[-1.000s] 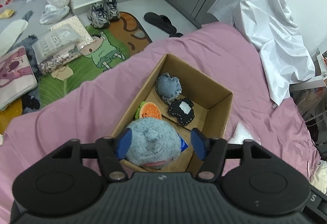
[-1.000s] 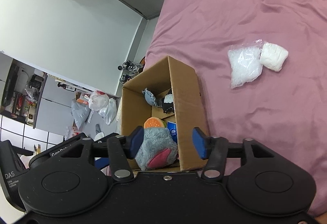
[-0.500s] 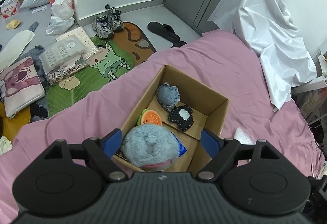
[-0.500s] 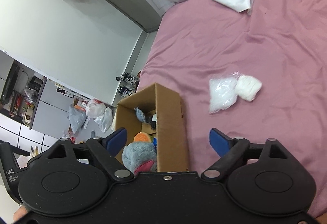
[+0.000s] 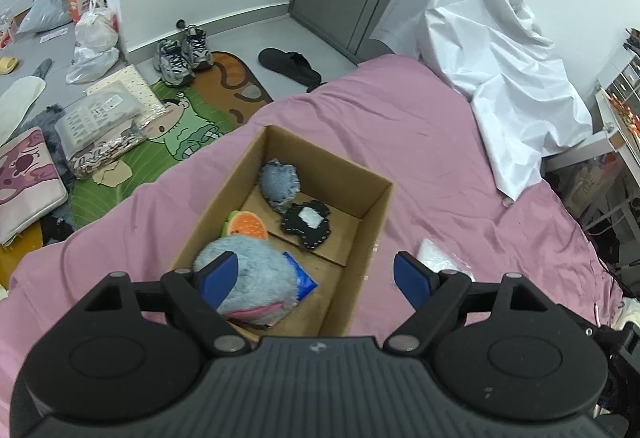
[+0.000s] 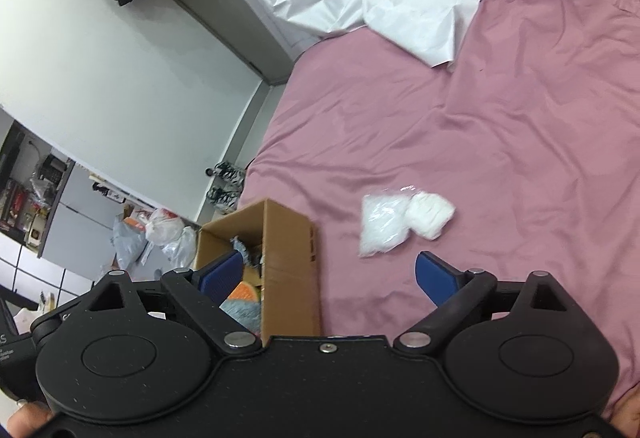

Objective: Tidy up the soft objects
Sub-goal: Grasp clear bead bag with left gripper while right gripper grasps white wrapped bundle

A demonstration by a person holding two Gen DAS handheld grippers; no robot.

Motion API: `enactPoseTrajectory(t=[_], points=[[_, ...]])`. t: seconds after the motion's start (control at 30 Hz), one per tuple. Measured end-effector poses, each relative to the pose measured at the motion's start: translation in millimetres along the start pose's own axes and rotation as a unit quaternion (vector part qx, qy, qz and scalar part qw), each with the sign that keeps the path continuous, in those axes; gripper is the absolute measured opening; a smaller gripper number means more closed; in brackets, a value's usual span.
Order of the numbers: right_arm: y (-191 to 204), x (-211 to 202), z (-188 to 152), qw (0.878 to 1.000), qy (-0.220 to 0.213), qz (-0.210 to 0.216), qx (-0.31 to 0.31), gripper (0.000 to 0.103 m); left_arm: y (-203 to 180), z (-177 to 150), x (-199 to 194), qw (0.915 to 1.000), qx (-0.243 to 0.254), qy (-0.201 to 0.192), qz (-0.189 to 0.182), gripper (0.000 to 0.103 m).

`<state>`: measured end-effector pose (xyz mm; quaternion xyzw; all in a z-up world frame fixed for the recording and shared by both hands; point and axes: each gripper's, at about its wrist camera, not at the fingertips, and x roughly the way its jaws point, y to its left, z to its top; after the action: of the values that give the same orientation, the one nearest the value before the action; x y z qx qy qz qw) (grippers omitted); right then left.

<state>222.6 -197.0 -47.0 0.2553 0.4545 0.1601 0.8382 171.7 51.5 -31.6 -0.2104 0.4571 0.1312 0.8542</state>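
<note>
An open cardboard box [image 5: 376,222] stands on the pink bed. In its near end lies a big grey-blue plush [image 5: 256,278], beside a blue packet [image 5: 300,278]. Farther in are an orange slice toy [image 5: 248,224], a black patch [image 5: 306,224] and a small grey plush [image 5: 280,184]. My left gripper [image 5: 316,274] hangs open above the box's near end, touching nothing. My right gripper [image 6: 328,274] is still opening, with nothing held; the box [image 6: 288,258] shows below it. Beyond it a clear bag [image 6: 382,224] and a white soft wad [image 6: 430,214] lie on the sheet.
A white cloth [image 5: 480,50] drapes over something at the bed's far corner. Left of the bed, the floor holds a cartoon mat [image 5: 176,126], sneakers [image 5: 180,54], a black slipper [image 5: 290,64] and plastic bags [image 5: 96,38]. Pink sheet [image 6: 520,126] stretches to the right.
Both grippers opened and let go of the big plush, which now lies in the box. Both pulled back and up; the right view swung toward the white bags.
</note>
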Motion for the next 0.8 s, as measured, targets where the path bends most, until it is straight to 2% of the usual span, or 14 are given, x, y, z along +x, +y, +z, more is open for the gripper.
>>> enactPoseTrajectory(t=[0.3, 0.47, 0.63, 0.8], points=[[-21, 9, 24, 0.998, 0.007, -0.027, 0.062, 0.092, -28, -6, 9, 0.9997, 0.016, 0.010, -0.013, 0.084], [-34, 17, 29, 0.997, -0.007, -0.015, 0.079, 0.092, -45, -4, 19, 0.9992, 0.032, 0.018, -0.014, 0.084], [-54, 31, 24, 0.995, -0.005, -0.007, 0.102, 0.085, -60, -4, 33, 0.9981, 0.056, 0.022, -0.012, 0.084], [-70, 36, 25, 0.991, -0.009, -0.003, 0.131, 0.084, -77, -6, 50, 0.9972, 0.068, 0.031, -0.006, 0.084]])
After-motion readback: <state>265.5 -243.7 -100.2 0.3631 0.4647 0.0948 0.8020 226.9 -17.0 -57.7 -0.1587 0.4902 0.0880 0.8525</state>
